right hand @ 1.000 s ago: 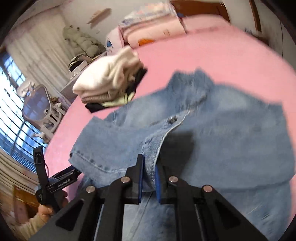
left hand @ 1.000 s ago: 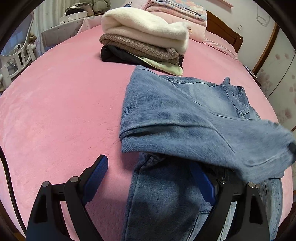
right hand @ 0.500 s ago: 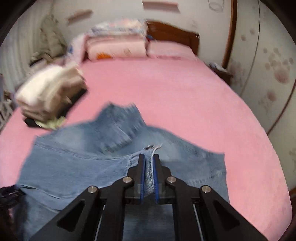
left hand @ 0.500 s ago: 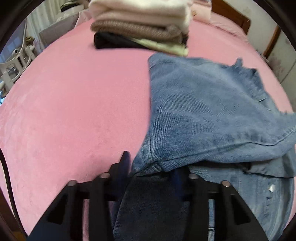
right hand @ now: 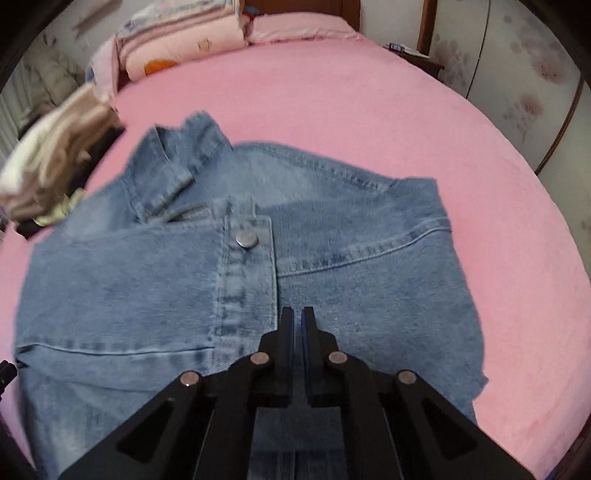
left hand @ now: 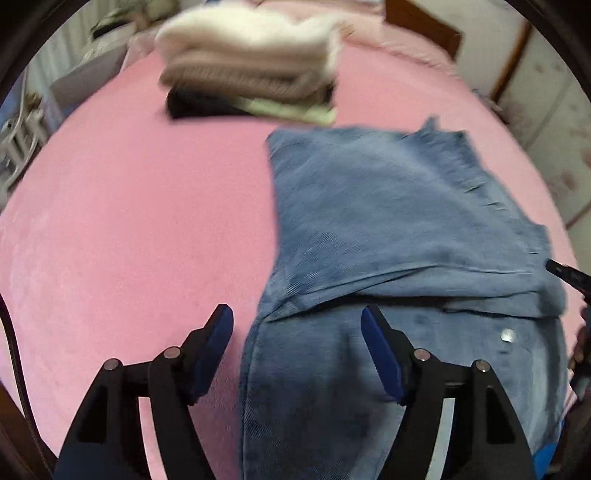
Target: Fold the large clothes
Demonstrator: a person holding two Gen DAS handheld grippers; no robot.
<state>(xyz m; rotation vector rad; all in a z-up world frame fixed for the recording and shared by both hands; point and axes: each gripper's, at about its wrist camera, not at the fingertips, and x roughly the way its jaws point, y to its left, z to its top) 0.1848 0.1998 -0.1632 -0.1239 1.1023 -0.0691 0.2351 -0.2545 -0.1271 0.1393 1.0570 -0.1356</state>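
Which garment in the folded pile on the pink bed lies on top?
The fluffy cream-white one lies on top of the pile. Below it come a brown knitted one, then a pale green one and a black one at the bottom.

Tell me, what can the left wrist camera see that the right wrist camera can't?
Only the left wrist view shows the left hand-held gripper, its jaws opening above the denim jacket's near edge, not pinching it. Only the right wrist view shows the right hand-held gripper, shut, the jacket's collar and the folded bedding at the headboard. Both show the jacket, a metal snap button, the stack of folded clothes and the pink bed.
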